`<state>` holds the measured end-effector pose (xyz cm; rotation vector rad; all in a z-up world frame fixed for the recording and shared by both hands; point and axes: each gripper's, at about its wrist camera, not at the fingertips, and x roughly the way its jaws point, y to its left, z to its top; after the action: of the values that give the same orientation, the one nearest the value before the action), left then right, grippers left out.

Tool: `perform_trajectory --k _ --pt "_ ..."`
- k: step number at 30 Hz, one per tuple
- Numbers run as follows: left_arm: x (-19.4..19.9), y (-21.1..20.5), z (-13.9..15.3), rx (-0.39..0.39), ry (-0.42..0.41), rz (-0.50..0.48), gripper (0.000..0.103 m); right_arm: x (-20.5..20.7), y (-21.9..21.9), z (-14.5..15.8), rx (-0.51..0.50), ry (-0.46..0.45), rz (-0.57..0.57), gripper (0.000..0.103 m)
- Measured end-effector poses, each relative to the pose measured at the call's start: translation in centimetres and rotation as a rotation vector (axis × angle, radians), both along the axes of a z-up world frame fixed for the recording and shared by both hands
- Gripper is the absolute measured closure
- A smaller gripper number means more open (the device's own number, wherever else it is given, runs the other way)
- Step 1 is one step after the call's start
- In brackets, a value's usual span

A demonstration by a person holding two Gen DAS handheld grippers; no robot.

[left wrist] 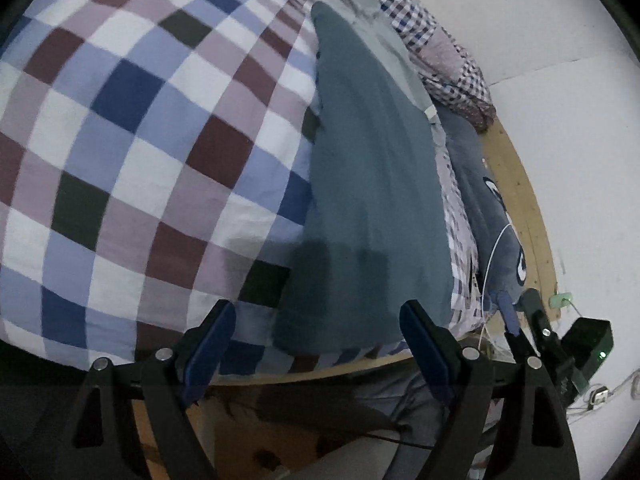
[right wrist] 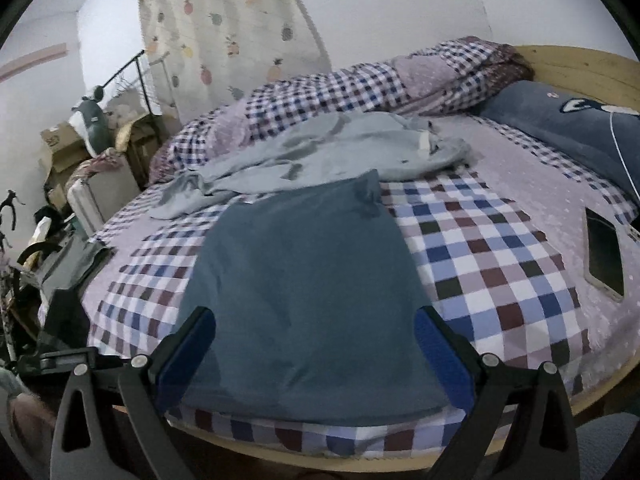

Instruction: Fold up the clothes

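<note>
My left gripper (left wrist: pixel 316 340) and right gripper (right wrist: pixel 316 356) both hang released, empty; the teal cloth (right wrist: pixel 304 280) lies flat on the bed (right wrist: pixel 500 264), long axis running away; right sits nearer.

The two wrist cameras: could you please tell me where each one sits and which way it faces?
Left wrist: on the left gripper, at the bed's near edge, looking along the teal cloth; both open fingers show.
Right wrist: on the right gripper, facing across the bed toward the wall; both open fingers show.
Shared: teal cloth, grey garment, checked sheet.
</note>
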<state>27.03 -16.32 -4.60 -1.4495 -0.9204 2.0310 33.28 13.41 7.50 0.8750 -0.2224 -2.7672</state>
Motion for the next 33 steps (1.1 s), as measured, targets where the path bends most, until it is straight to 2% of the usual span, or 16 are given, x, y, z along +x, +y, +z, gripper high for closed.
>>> perform_trajectory --k 7,9,11,15,20,24,29,30,32,33 --pt "0.3 0.0 -0.7 -0.027 -0.003 -0.020 0.016 0.2 -1.2 -0.1 0.021 0.013 0.075 0.002" --pt "0.1 -0.2 -1.0 0.019 -0.013 -0.019 0.016 0.3 -1.7 -0.2 0.025 0.014 0.106 0.002" --pt "-0.3 0.4 -1.4 0.113 -0.035 -0.039 0.016 0.3 -2.4 -0.3 0.032 0.014 0.142 0.002" --pt "-0.6 0.2 -1.2 0.183 -0.038 -0.052 0.019 0.9 -4.8 -0.8 0.090 0.015 0.250 0.002" --pt "-1.4 -0.7 -0.7 0.340 -0.044 -0.036 0.019 2.2 -8.6 -2.1 0.227 0.021 0.386 0.002" --pt "-2.0 -1.2 0.0 0.445 -0.030 -0.039 0.019 3.3 -11.6 -3.5 0.385 0.061 0.462 0.002" --pt "-2.5 -1.2 -0.2 0.486 -0.039 -0.053 0.019 4.1 -14.8 -5.8 0.599 0.140 0.519 0.003" --pt "-2.7 -1.3 -0.3 0.495 -0.042 -0.054 0.019 4.3 -15.5 -6.4 0.641 0.155 0.533 0.008" --pt "-2.9 -1.5 -0.4 0.518 -0.045 -0.058 0.019 4.4 -16.6 -7.7 0.724 0.174 0.558 0.022" --pt "-3.0 -1.6 -0.3 0.525 -0.046 -0.058 0.019 4.5 -17.2 -8.4 0.764 0.181 0.570 0.035"
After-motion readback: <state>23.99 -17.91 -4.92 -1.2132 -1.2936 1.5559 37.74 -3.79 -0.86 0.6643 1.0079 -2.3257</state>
